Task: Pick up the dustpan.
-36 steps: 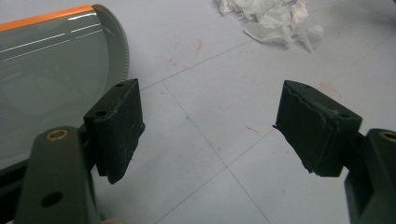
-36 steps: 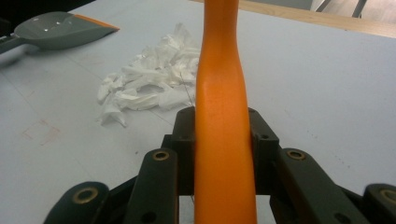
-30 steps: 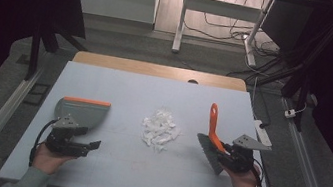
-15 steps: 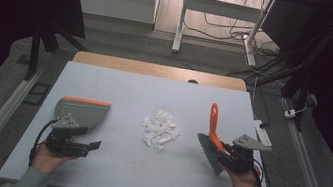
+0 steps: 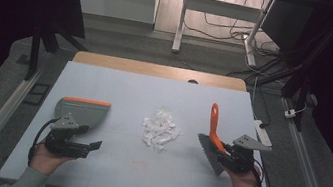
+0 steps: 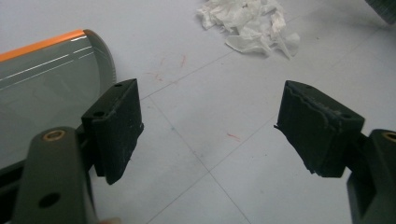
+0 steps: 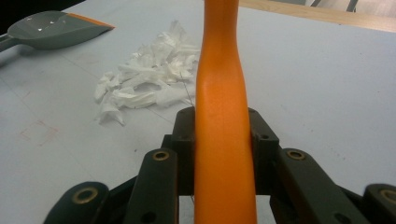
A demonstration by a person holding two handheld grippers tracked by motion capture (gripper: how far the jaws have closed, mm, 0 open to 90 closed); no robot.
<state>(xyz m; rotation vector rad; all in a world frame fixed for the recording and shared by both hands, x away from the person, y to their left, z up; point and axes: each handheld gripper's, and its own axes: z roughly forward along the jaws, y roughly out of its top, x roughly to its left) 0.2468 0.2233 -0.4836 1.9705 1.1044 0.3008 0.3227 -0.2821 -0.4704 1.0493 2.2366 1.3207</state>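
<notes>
Dustpan at left, paper scraps in the middle, brush clamped at right.

Your left gripper (image 5: pixel 90 145) rests low on the pale blue table (image 5: pixel 119 91) with its jaws spread wide and nothing between them; in the left gripper view the grey dustpan (image 6: pixel 44 88) with its orange edge lies just beside the left-hand jaw, apart from it. Ahead and to the centre of the table you have the pile of torn white paper scraps (image 5: pixel 161 127), well apart from the dustpan and clear of both tools. Your right gripper (image 5: pixel 227 151) is closed on the orange handle of the brush (image 7: pixel 223 140), jaws pressing it from both sides; the handle rises away from you and the dark bristle head (image 5: pixel 209 153) sits near the scraps.
</notes>
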